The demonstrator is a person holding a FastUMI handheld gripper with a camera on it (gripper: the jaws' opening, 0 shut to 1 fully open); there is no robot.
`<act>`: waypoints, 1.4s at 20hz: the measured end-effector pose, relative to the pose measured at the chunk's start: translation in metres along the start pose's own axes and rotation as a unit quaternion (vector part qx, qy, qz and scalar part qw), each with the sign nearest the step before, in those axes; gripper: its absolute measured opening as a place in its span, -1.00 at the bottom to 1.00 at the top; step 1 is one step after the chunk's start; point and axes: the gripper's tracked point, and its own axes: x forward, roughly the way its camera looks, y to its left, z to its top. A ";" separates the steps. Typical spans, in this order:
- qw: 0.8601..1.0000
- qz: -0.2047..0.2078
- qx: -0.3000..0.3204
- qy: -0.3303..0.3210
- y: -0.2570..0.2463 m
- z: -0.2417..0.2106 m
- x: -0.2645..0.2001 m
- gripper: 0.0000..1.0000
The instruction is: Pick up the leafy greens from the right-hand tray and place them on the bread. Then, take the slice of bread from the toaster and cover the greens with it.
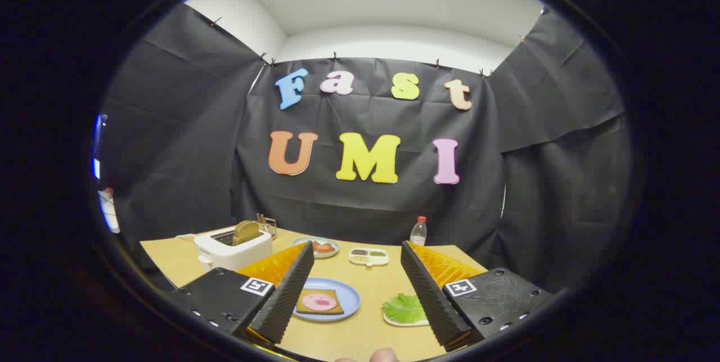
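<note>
We hold gripper (pixel 356 277) spread wide, empty — above table (pixel 360 334). Leafy greens (pixel 403 308) on tray (pixel 394 322) beside right finger; bread (pixel 318 301) on blue plate (pixel 350 294); second slice (pixel 246 231) upright in toaster (pixel 230 249) — ready for lifting.

From my tongs (pixel 357 272) I count one toaster (pixel 230 248), two bread slices (pixel 246 231) (pixel 319 301), one bottle (pixel 418 232), two round plates (pixel 350 298) (pixel 332 250), one leafy green (pixel 404 308).
</note>
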 end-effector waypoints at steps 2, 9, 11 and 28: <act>1.000 -0.007 0.003 0.004 -0.010 0.000 0.007 0.90; 0.999 -0.028 0.025 0.008 -0.045 -0.002 0.022 0.90; 0.999 -0.037 0.026 0.005 -0.056 0.000 0.024 0.90; 0.993 -0.011 0.043 0.107 -0.085 -0.071 0.031 0.90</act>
